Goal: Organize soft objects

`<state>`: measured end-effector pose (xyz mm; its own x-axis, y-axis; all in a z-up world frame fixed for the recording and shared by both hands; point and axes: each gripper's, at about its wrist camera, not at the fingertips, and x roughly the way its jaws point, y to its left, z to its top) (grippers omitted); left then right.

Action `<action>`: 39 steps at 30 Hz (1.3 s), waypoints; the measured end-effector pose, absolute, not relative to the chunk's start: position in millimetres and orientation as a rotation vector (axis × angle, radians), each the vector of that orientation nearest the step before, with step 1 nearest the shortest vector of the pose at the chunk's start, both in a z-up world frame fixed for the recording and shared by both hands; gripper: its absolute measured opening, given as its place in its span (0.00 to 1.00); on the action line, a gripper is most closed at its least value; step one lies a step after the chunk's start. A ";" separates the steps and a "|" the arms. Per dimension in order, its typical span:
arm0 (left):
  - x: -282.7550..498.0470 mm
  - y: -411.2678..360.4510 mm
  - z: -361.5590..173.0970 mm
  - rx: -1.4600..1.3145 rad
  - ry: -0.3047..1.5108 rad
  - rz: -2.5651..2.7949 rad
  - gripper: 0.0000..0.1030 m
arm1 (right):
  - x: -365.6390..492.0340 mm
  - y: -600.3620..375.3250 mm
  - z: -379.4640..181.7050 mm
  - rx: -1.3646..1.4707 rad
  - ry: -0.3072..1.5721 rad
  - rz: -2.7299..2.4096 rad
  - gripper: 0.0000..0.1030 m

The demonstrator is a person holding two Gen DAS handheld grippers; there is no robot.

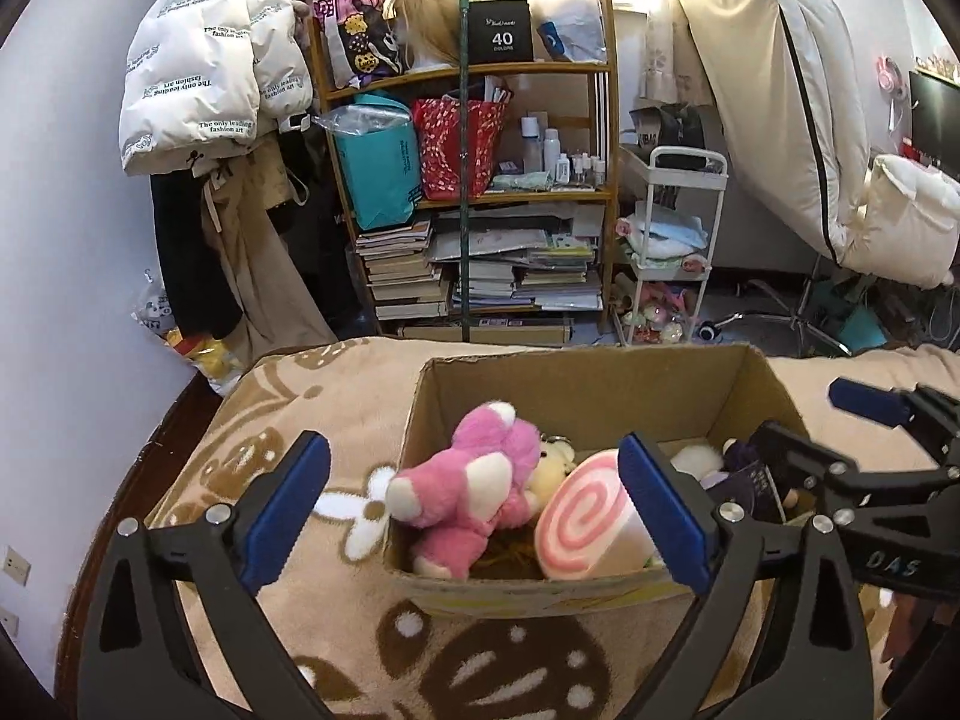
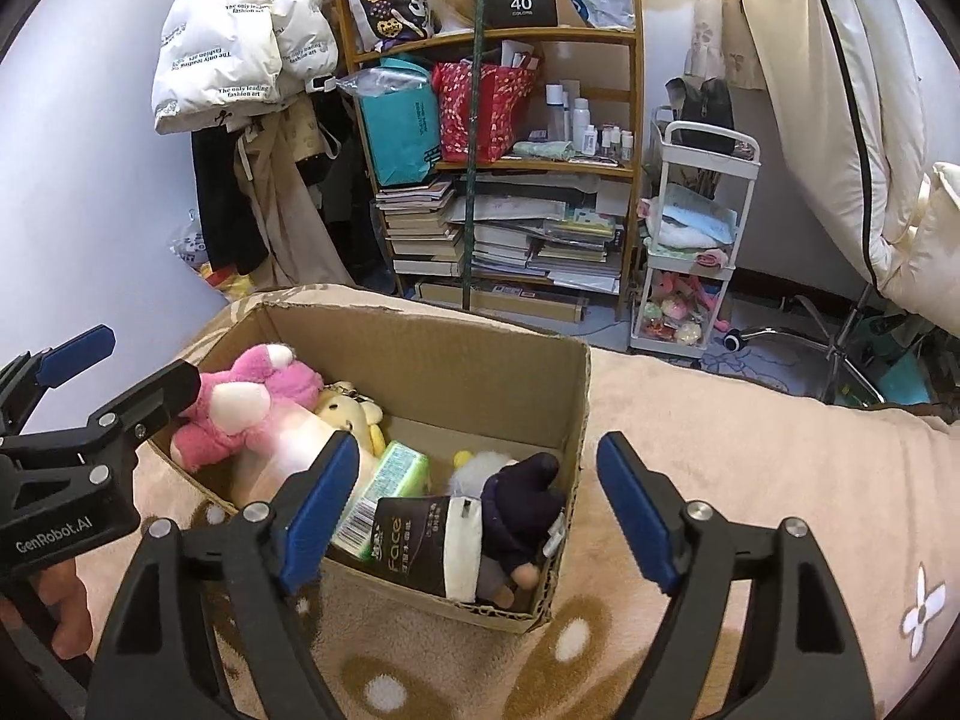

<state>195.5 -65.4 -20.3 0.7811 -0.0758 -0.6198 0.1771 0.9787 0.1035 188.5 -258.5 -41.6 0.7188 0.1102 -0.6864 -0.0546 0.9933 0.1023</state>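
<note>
Blanket (image 2: 750, 450) under toy-filled box (image 2: 480, 372).

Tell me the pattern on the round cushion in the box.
A pink spiral on white, clearest on the round cushion in the left wrist view.

A bed (image 1: 288, 420) carries the work, covered by a beige plush blanket (image 2: 720, 450) with a brown and white pattern. One open cardboard box (image 2: 456, 360) sits directly on the blanket, near the bed's edge toward the room. Its flaps stand up and its base presses into the pile. No other item is seen resting on the blanket surface itself in either view; the soft items lie inside the box.
</note>
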 end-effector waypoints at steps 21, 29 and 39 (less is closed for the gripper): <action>136.1 -38.2 26.6 0.178 0.619 -0.109 0.97 | 126.3 -262.6 24.4 0.078 0.588 0.042 1.00; 83.5 -27.3 56.5 0.199 0.539 -0.058 0.98 | 88.5 -258.1 53.3 0.052 0.534 0.052 1.00; 21.2 -2.3 71.9 0.140 0.457 0.014 0.99 | 29.6 -255.8 72.0 0.032 0.465 0.062 1.00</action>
